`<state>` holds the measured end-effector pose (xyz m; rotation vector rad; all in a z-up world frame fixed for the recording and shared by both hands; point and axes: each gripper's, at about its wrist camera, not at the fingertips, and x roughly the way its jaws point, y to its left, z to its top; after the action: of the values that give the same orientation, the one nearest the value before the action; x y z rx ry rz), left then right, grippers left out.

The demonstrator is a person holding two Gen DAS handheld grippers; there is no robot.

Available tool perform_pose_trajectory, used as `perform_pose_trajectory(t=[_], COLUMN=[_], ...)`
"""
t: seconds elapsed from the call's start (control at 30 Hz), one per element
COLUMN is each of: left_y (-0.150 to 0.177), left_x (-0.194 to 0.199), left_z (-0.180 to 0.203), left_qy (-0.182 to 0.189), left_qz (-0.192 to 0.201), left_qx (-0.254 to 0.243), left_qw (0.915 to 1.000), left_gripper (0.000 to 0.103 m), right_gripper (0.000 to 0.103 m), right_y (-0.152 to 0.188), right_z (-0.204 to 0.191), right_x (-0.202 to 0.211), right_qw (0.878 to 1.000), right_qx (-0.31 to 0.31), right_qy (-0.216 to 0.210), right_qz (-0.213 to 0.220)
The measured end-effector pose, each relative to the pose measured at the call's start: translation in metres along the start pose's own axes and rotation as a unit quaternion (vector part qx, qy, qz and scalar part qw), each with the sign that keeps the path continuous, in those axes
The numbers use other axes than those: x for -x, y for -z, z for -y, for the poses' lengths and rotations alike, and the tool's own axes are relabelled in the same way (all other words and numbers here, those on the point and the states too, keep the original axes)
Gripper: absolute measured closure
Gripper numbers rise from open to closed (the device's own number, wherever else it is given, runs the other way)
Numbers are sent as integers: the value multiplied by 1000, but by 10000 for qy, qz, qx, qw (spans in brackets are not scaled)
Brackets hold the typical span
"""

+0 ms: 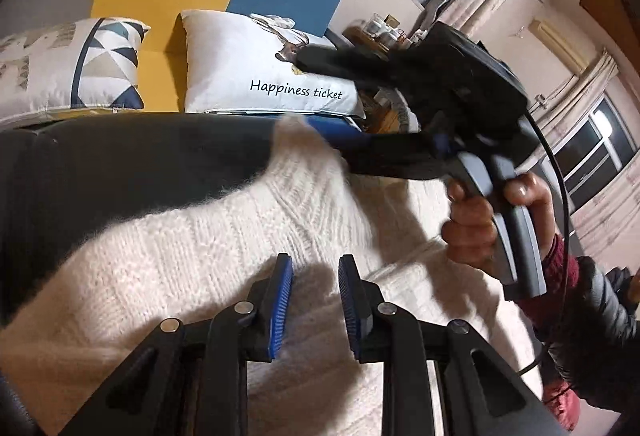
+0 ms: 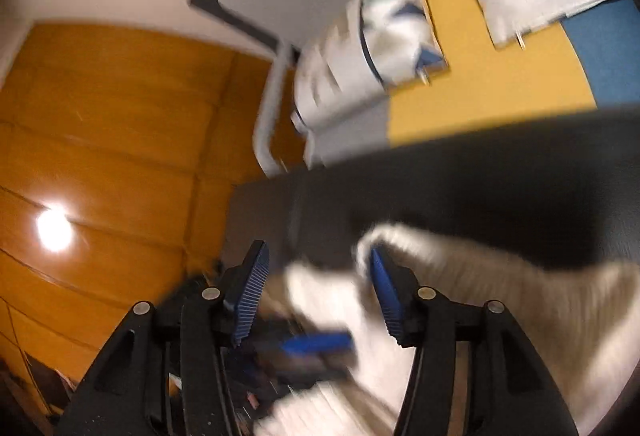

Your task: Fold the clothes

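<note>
Both grippers are in view, each with two blue ribbed pads on black fingers. From its own camera the left gripper (image 1: 315, 300) holds its pads a little apart above the sweater; nothing lies between them and they clasp nothing. Its base is cut off by the bottom edge of the picture. The right gripper (image 2: 320, 296) stands released too, its pads wider apart, with a fluffy edge of the sweater brushing the inner face of one pad but not pinched. In the left wrist view that same tool appears from the side, smeared by motion blur at its fingers, gripped by a hand (image 1: 480, 220) whose dark red cuff and dark padded sleeve run out of frame.

One dark grey table (image 1: 120, 164) carries the task's garment: a single cream knitted sweater (image 1: 208, 260), spread flat over most of the surface nearest the cameras, a sleeve or corner of it reaching up towards the right tool. Its full outline cannot be traced, since the gripper frames cover its lower part.

Behind the table lean two cushions against a yellow, blue and grey backrest: one white cushion (image 1: 256, 64) printed "Happiness ticket", half cropped in the right wrist view, and one patterned cushion (image 1: 76, 64) with blue and beige triangles, cut off at the left edge. The right wrist view is heavily blurred; a blue-and-black shape low between its fingers cannot be identified.
</note>
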<state>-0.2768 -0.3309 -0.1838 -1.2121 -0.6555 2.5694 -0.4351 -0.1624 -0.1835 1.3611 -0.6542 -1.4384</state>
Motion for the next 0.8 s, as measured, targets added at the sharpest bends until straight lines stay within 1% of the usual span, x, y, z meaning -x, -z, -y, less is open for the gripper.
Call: perform_pose_trajectory(t=[0.07,0.17,0.2,0.23,0.3,0.33,0.4,0.43,0.47,0.5,0.53,0.57,0.6,0.63,0.67,0.73,0.77,0.8], left_y=[0,-4,-8,-12,-20,-25,-36,-40,-43,-43,-41,-39,-38,-37,-37,-39,-40,-42], left_x=[0,1,2,2,4,1,-11,-18,-27,-32,-32,-32,-31,-30,-29,-24,-19,-14], left_z=[2,5,8,11,17,20,23,23,22,19,17,14,12,9,7,7,10,15], left_qy=[-51,-133,-129,-103,-49,-72,-206,-408,-694,-801,-771,-734,-701,-672,-653,-665,-592,-444], left_qz=[-13,-93,-90,-64,-13,-29,-139,-223,-318,-337,-285,-218,-171,-144,-127,-95,-40,48], left_qx=[-35,-49,-65,-113,-209,-264,-385,-415,-393,-337,-247,-139,-48,27,88,183,160,75], left_qw=[10000,9999,9999,9999,9998,9996,9989,9981,9963,9956,9963,9970,9974,9976,9977,9976,9981,9990], left_gripper=[80,79,79,79,79,79,79,79,79,79,79,79,79,79,80,81,80,79], right_gripper=[44,44,43,43,38,38,37,37,37,37,37,37,39,39,39,38,38,38], right_y=[-4,-2,-1,0,4,8,15,19,24,31,39,46,54,62,69,79,82,82], right_z=[7,-4,-9,-13,-19,-21,-20,-18,-17,-18,-18,-19,-21,-23,-23,-21,-21,-21], right_x=[-6,-4,1,8,25,36,54,60,65,68,69,69,69,67,66,67,69,75], right_qw=[9995,9980,9975,9972,9962,9955,9943,9904,9815,9656,9471,9372,9215,8949,8761,8644,8636,8713], right_qx=[-181,57,132,193,337,399,434,534,716,985,1284,1532,1816,2114,2327,2554,2587,2503], right_qy=[248,612,676,695,790,851,971,1269,1770,2398,2923,3107,3404,3903,4200,4320,4322,4218], right_qz=[108,155,175,177,147,110,8,-68,-119,-199,-320,-407,-448,-464,-440,-291,-221,-133])
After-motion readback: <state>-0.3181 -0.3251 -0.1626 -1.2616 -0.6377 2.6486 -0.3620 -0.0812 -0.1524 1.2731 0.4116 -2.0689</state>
